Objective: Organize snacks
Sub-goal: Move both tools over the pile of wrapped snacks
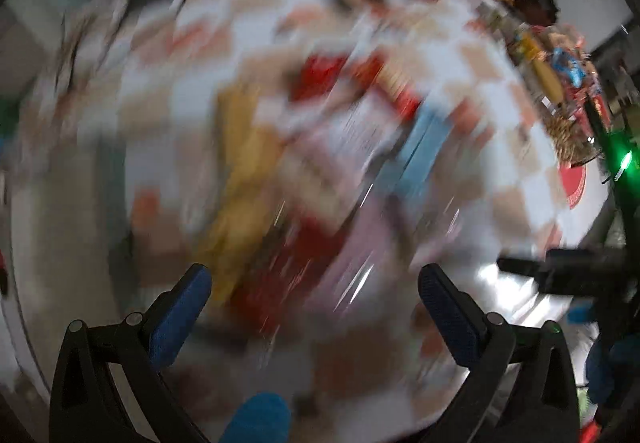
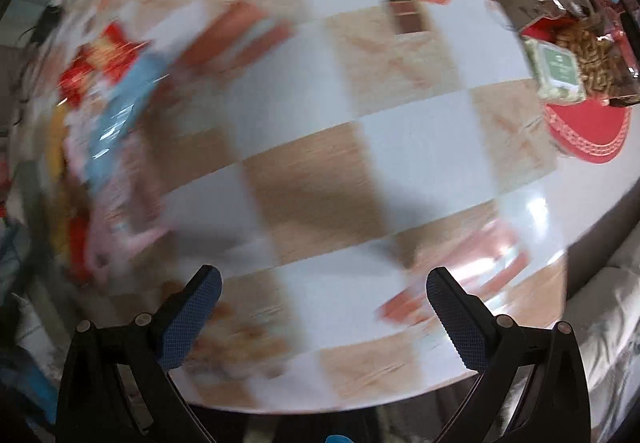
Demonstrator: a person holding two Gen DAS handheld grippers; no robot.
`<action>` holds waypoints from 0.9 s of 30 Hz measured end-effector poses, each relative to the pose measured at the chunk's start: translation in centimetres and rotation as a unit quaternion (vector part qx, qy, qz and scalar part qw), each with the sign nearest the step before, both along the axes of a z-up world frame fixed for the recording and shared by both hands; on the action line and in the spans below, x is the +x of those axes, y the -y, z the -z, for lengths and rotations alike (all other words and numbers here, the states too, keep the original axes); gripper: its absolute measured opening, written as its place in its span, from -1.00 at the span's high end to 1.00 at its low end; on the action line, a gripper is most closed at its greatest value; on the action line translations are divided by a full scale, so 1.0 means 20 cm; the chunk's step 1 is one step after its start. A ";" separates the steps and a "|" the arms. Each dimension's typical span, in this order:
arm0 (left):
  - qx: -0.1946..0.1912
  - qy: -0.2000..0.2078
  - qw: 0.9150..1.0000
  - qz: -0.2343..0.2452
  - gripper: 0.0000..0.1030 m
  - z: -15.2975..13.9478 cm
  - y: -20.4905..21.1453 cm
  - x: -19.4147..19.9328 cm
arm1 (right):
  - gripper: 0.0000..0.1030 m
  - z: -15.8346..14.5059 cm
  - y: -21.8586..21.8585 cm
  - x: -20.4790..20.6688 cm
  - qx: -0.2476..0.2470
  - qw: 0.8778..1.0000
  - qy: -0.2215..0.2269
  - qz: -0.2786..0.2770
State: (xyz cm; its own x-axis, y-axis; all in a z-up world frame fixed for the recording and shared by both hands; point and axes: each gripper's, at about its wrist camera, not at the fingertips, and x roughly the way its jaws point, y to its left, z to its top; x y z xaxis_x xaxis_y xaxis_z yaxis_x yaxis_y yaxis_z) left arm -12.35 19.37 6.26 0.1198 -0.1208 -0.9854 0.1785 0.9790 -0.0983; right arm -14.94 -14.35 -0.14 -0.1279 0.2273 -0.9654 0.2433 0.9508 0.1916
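Left wrist view: the left gripper [image 1: 314,279] has its jaws spread wide, nothing between them; the fingers [image 1: 180,317] carry blue pads with a fine knurled texture on black frames. Ahead of the fingertips lies a heavily blurred heap of snacks [image 1: 320,147] on a round table [image 1: 516,91] with a glossy checkered top of white and tan squares. Within the heap only colours can be told: a yellow packet [image 1: 244,179] ahead of the left finger, red wrappers further out, a light blue packet [image 1: 420,147] ahead of the right finger. Far beyond the right finger, along the table's edge, more packets sit in a row, and a green light [image 1: 625,162] glows on a dark stand.

Right wrist view: the right gripper [image 2: 324,283] is likewise wide open and empty, with the same knurled blue fingers [image 2: 188,317]. Straight ahead is bare checkered table [image 2: 400,147]. The blurred heap [image 2: 108,111] lies well out past the left finger. Only this view shows, far beyond the right finger, a red round tray [image 2: 584,135] with a patterned rim, a green-labelled box [image 2: 558,73] and a clear bag of tan nuts [image 2: 592,55]. An orange wrapper [image 2: 408,307] lies just inside the right finger, blurred.
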 end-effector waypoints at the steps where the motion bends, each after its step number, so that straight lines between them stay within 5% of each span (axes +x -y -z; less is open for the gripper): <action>1: -0.001 -0.010 1.000 -0.004 -1.00 0.02 -0.04 -0.03 | -1.00 -0.01 -0.04 0.00 0.006 1.000 0.001 0.002; 17: -0.032 -0.078 0.991 -0.107 -1.00 0.19 -0.52 -0.14 | -1.00 -0.02 -0.49 0.23 0.056 0.996 -0.037 0.066; 27: 0.002 -0.094 0.981 -0.169 -1.00 0.26 -0.56 -0.06 | -1.00 -0.06 -0.48 0.20 -0.014 0.998 -0.056 0.028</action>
